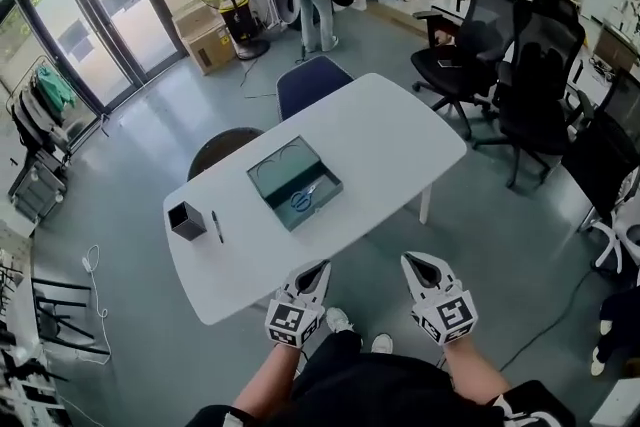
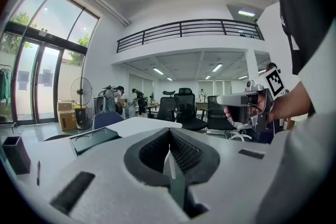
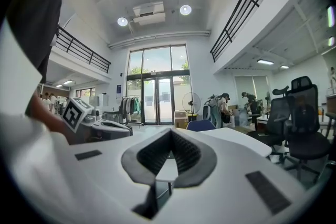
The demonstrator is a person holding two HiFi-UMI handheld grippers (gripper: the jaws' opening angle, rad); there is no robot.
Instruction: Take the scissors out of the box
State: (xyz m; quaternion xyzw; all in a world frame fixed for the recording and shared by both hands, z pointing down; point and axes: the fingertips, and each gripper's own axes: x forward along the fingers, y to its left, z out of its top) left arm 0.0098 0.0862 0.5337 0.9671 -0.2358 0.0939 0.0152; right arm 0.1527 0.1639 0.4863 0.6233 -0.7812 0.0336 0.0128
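I can't make out a single word or number in this room. The white cube [image 1: 290, 322] behind the left tongs [image 1: 321, 266] and the matching cube [image 1: 455, 313] behind the right tongs [image 1: 410, 260] carry only black square code patterns. The small blue sign [image 3: 119, 88] beside the glass doors [image 3: 157, 99] is too small to read

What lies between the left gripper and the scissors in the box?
Only a bare strip of white table and the near wall of the box, as the head view shows.
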